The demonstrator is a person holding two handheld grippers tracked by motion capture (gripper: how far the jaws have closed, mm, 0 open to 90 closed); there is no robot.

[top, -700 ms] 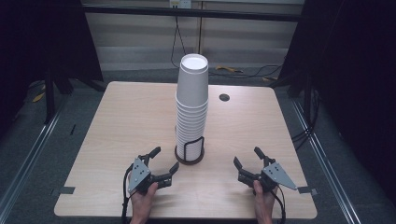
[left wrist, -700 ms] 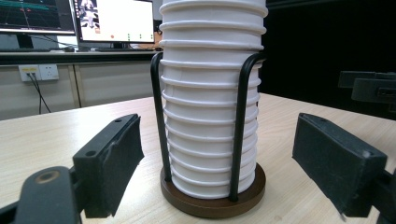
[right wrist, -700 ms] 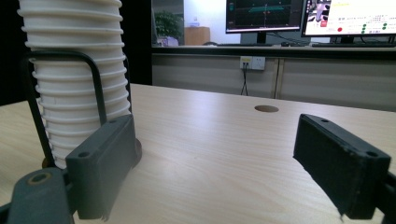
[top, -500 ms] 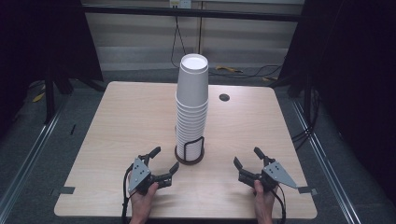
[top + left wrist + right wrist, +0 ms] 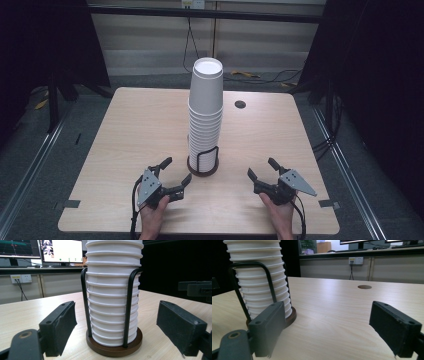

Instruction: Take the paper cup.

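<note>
Tall stack of white ribbed paper cups (image 5: 205, 115) standing upright in a black wire holder with a round dark wooden base (image 5: 203, 166), near the front middle of the light wooden table (image 5: 130, 130). Left gripper (image 5: 174, 175) resting low on the table just left of the base, jaws spread wide and holding nothing – not touching holder or cups. From the left gripper view, stack (image 5: 113, 297) and holder (image 5: 114, 346) seen straight ahead between the two black pads (image 5: 61, 327), a little beyond their tips, with clear gaps on both sides. Right gripper (image 5: 261, 169) lying to the right of the holder, a bit further apart from it, jaws also wide and empty. In the right gripper view, cups (image 5: 259, 280) and base (image 5: 291, 315) standing off to the left, behind the left pad (image 5: 268, 328), not between the jaws – only bare table there.

Table surface pale wood grain, with a small dark round hole (image 5: 240, 104) behind the stack to the right. Around the table grey floor, black curtains at both sides, cables at the far wall; monitors (image 5: 61, 251) on a desk in the background.
</note>
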